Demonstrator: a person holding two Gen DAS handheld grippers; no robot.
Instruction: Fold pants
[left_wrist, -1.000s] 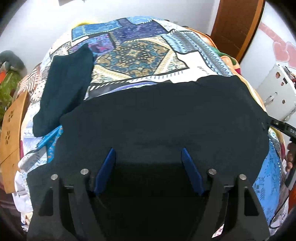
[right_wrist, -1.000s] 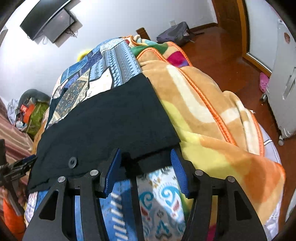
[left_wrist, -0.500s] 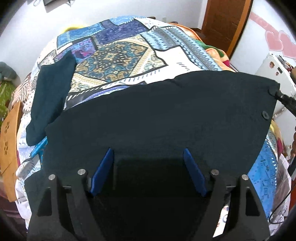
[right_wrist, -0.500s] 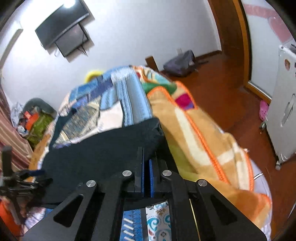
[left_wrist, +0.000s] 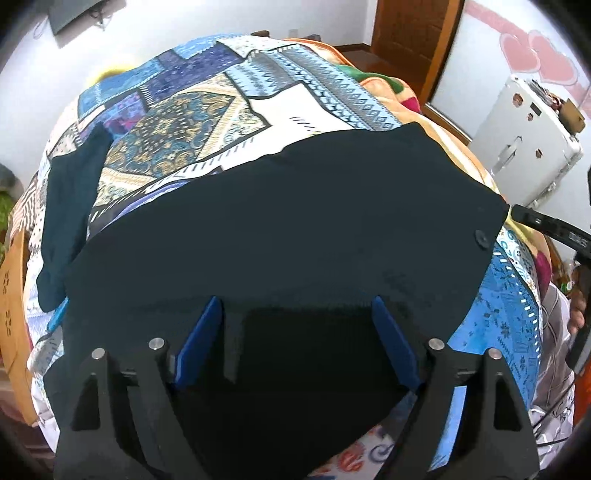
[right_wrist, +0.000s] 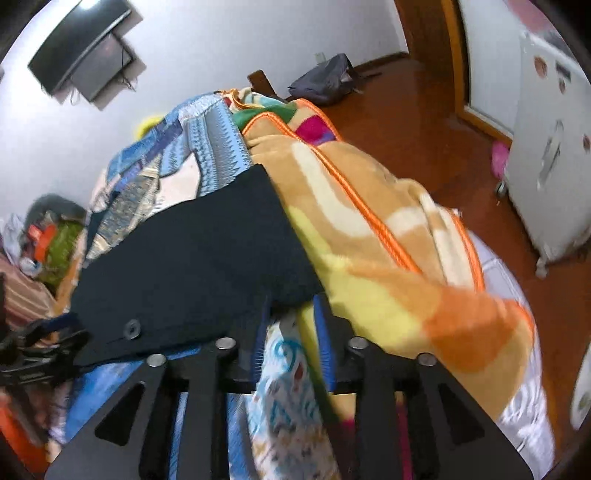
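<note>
On the bed: we see black pants (left_wrist: 288, 221) spread flat across the patchwork quilt (left_wrist: 207, 122).
Left gripper (left_wrist: 295, 317): fingers spread and widening over the pants, pinching nothing.
Right gripper (right_wrist: 291, 332): fingers parting just off the pants' corner, beside the orange blanket (right_wrist: 388, 258).

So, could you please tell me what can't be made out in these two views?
- Left wrist view: the near edge of the pants is hidden behind the left gripper.
- Right wrist view: motion blur leaves it unclear whether the right gripper, whose fingers are opening, touches the pants corner.
- Both views: the rest of the bedspread lies hidden under the pants.
</note>
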